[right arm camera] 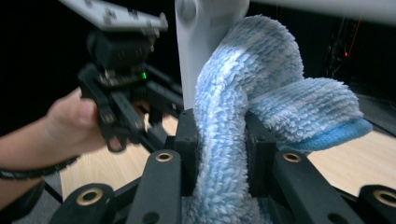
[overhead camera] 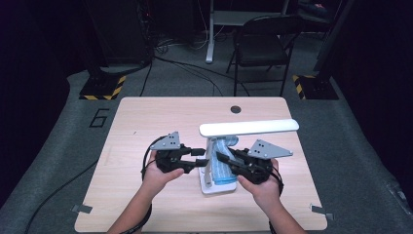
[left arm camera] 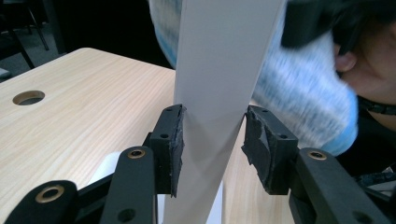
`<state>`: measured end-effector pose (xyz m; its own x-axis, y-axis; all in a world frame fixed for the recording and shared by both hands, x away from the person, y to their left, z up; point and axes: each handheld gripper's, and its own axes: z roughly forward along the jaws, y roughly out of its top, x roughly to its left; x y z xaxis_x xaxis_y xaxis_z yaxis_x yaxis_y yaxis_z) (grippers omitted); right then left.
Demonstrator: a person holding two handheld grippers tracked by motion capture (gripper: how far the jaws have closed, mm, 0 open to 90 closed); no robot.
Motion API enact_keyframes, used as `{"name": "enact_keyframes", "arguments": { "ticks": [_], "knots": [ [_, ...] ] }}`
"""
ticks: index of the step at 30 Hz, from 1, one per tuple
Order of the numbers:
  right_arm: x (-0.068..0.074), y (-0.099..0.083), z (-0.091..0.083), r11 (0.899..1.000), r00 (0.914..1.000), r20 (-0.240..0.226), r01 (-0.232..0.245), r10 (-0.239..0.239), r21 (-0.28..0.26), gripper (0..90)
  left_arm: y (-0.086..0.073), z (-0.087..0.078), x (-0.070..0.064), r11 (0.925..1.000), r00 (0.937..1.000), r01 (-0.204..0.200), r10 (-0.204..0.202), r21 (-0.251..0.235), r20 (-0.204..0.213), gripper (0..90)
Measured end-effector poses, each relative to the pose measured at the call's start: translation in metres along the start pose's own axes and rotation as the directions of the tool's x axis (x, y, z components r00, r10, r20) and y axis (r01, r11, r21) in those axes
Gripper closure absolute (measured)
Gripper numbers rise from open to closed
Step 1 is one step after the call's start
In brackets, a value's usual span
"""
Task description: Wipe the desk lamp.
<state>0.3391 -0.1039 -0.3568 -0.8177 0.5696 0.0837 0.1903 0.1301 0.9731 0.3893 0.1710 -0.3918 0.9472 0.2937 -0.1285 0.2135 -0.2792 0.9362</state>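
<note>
Blue cloth (right arm camera: 243, 107) in right claw (right arm camera: 222, 154) hides lamp post (right arm camera: 196, 56)

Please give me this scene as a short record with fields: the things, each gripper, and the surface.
object held steady: white desk lamp, upright stem
cleaning item: blue fluffy cloth, against the stem
left gripper: jaws on both sides of the stem, small gap on one side
right gripper: shut on the cloth
surface: light wooden table

A black 6 (overhead camera: 99, 117) is marked on the grey floor (overhead camera: 58, 131) — left of the table (overhead camera: 146, 117); nothing else legible.
</note>
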Motion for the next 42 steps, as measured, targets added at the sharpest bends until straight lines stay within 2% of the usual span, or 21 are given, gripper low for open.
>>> {"name": "enact_keyframes", "arguments": {
  "ticks": [4,8,12,15,18,21,25,28,30,31,34,36,38,42],
  "knots": [
    [0.0,0.009,-0.004,1.0,1.0,-0.004,-0.001,0.001,-0.02,71.5,0.0,0.0,0.0,1.0,1.0,-0.001,0.001,0.005,-0.002,57.5],
    [-0.001,0.011,-0.004,1.0,0.9999,-0.014,-0.007,0.007,0.001,71.7,0.0,0.0,0.0,1.0,1.0,-0.005,0.005,0.008,-0.001,57.5],
    [-0.003,0.008,-0.002,0.999,0.9997,-0.016,-0.017,0.018,0.042,71.8,0.0,0.001,-0.001,0.9999,1.0,-0.006,0.006,0.008,-0.003,57.5],
    [-0.005,0.002,0.004,0.995,0.9997,-0.01,-0.021,0.022,0.097,71.8,0.0,0.001,0.0,0.9999,1.0,-0.006,0.006,0.01,-0.003,57.5],
    [-0.006,-0.002,0.007,0.993,0.9996,-0.009,-0.025,0.026,0.119,71.8,0.0,0.001,-0.001,0.9999,1.0,-0.007,0.007,0.01,-0.003,57.5],
    [-0.004,0.001,0.006,0.992,0.9998,-0.005,-0.019,0.019,0.122,71.8,0.0,0.001,0.0,0.9999,1.0,-0.006,0.006,0.011,-0.004,57.5],
    [0.0,0.011,0.001,0.996,1.0,-0.008,-0.001,0.002,0.095,71.8,0.0,0.001,0.0,1.0,1.0,-0.003,0.003,0.008,-0.002,57.5],
    [-0.001,0.019,-0.005,0.998,0.9995,-0.026,-0.018,0.019,0.065,71.8,0.0,0.001,0.0,1.0,1.0,-0.003,0.003,0.008,-0.002,57.5],
    [-0.002,0.023,-0.009,0.997,0.9981,-0.038,-0.047,0.049,0.054,71.7,0.0,0.001,0.0,1.0,1.0,-0.005,0.005,0.007,0.001,57.5],
    [-0.003,0.024,-0.01,0.998,0.9978,-0.048,-0.044,0.046,0.043,71.8,-0.001,0.001,0.0,0.9999,1.0,-0.006,0.006,0.009,0.002,57.4],
    [-0.003,0.025,-0.012,0.999,0.9992,-0.029,-0.025,0.026,0.045,71.9,-0.002,0.003,0.001,0.9996,0.9999,-0.011,0.011,0.025,-0.01,55.9],
    [-0.003,0.024,-0.012,0.998,0.9989,-0.024,-0.04,0.041,0.043,71.9,-0.003,0.006,0.001,0.9994,0.9998,-0.012,0.012,0.034,-0.013,51.6],
    [-0.004,0.025,-0.012,0.998,0.9992,-0.021,-0.033,0.034,0.047,71.9,-0.004,0.012,0.003,0.9985,0.9997,-0.021,0.022,0.05,-0.014,48.2],
    [0.0,0.028,-0.011,0.998,1.0,-0.006,-0.001,0.002,0.059,72.0,-0.008,0.019,0.009,0.9993,0.9999,0.003,-0.004,0.037,0.01,46.8]
  ]
}}
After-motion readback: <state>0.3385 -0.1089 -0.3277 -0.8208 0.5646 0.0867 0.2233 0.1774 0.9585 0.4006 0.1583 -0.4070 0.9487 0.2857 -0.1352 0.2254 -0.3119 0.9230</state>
